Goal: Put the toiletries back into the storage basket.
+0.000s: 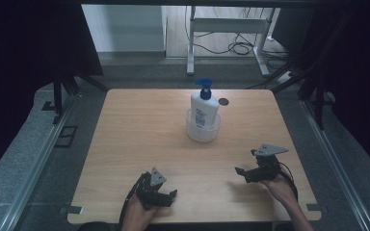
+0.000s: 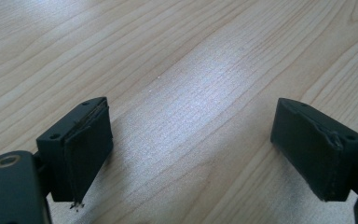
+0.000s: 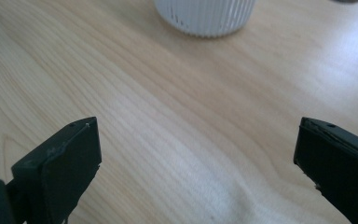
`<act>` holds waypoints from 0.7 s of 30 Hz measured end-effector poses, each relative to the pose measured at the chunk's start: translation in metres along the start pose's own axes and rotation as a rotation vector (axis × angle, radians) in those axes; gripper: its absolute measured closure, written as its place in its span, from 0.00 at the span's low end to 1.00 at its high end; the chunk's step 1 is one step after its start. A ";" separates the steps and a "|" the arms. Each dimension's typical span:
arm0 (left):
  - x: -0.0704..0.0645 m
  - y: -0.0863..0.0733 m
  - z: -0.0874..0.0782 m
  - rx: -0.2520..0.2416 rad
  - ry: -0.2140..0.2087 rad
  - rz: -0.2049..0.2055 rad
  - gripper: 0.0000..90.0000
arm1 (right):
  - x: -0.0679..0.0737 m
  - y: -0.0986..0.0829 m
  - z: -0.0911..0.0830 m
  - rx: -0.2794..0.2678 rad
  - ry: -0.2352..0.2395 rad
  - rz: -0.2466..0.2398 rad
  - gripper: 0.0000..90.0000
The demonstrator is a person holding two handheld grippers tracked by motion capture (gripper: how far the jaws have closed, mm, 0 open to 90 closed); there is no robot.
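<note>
grippers sit low at the near edge of the wooden table [image 1: 139, 130], one in each hand, both with nothing between their jaws. left gripper [image 1: 166, 196] rests near the front edge, left of centre, held by the left hand [image 1: 137, 215]; in the left gripper view its two black jaws stand wide apart, with bare wood grain between them, and the pads [image 2: 86, 156] look worn and frayed at the edges. whether the jaw tips touch the tabletop cannot be told.

right gripper [image 1: 243, 174] is off to the right side of the table, held by the right hand [image 1: 280, 187], with its grey three-cornered plate [image 1: 270, 149] on top and its jaws pointing leftward and inward. in the right gripper view its jaws are also spread wide, gripping nothing, with bare table between them.

white pump bottle [image 1: 204, 108] with a blue pump head stands upright inside a clear ribbed cup [image 1: 202, 131], at mid-table toward the far side, well apart from both grippers. the cup's ribbed base [image 3: 205, 16] shows at the top of the right gripper view, ahead of the open jaws. a small dark round spot [image 1: 223, 101] lies on the table just right of the bottle.
</note>
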State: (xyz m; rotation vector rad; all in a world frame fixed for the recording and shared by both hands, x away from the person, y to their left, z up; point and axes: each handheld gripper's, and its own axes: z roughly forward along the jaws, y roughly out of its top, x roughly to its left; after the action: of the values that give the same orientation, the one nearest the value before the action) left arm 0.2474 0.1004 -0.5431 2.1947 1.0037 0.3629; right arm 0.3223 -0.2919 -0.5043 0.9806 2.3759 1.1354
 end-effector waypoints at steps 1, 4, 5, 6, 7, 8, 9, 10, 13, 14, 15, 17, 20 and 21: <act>0.000 0.000 0.000 0.000 0.000 0.000 0.14 | 0.000 -0.002 0.001 0.005 0.001 0.003 0.01; 0.000 0.000 0.000 0.000 0.000 0.000 0.14 | 0.001 -0.010 0.004 0.020 0.000 0.010 0.01; 0.000 0.000 0.000 0.000 0.000 0.000 0.14 | 0.001 -0.012 0.004 0.023 -0.001 0.011 0.01; 0.000 0.000 0.000 0.000 0.000 0.000 0.14 | 0.001 -0.015 0.006 0.032 0.000 0.014 0.01; 0.000 0.000 0.000 0.000 0.000 0.000 0.14 | 0.001 -0.017 0.007 0.039 0.000 0.014 0.01; 0.000 0.000 0.000 0.000 0.000 0.000 0.14 | 0.001 -0.019 0.008 0.045 -0.001 0.014 0.01; 0.000 0.000 0.000 0.000 0.000 0.000 0.14 | 0.002 -0.022 0.009 0.057 -0.004 0.013 0.01; 0.000 0.000 0.000 0.000 0.000 0.000 0.14 | 0.002 -0.024 0.011 0.067 -0.004 0.013 0.01; 0.000 0.000 0.000 0.000 0.000 0.000 0.14 | 0.001 -0.030 0.014 0.088 0.000 0.010 0.01; 0.000 0.000 0.000 0.000 0.000 0.000 0.14 | 0.001 -0.031 0.015 0.090 -0.001 0.010 0.01; 0.000 0.000 0.000 0.001 -0.001 0.000 0.14 | 0.001 -0.033 0.016 0.096 0.000 0.012 0.01; 0.000 0.000 0.000 0.002 0.000 0.000 0.14 | 0.001 -0.035 0.018 0.113 -0.003 0.010 0.00; 0.000 0.000 0.000 0.001 0.000 0.000 0.14 | 0.000 -0.036 0.017 0.111 -0.006 0.006 0.00; 0.000 0.000 0.000 0.001 0.000 0.000 0.14 | 0.000 -0.036 0.016 0.111 -0.008 0.007 0.00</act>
State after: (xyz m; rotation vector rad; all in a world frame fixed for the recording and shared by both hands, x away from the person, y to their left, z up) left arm 0.2474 0.1002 -0.5430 2.1961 1.0038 0.3627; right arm 0.3152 -0.2989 -0.5429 1.0274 2.4536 1.0099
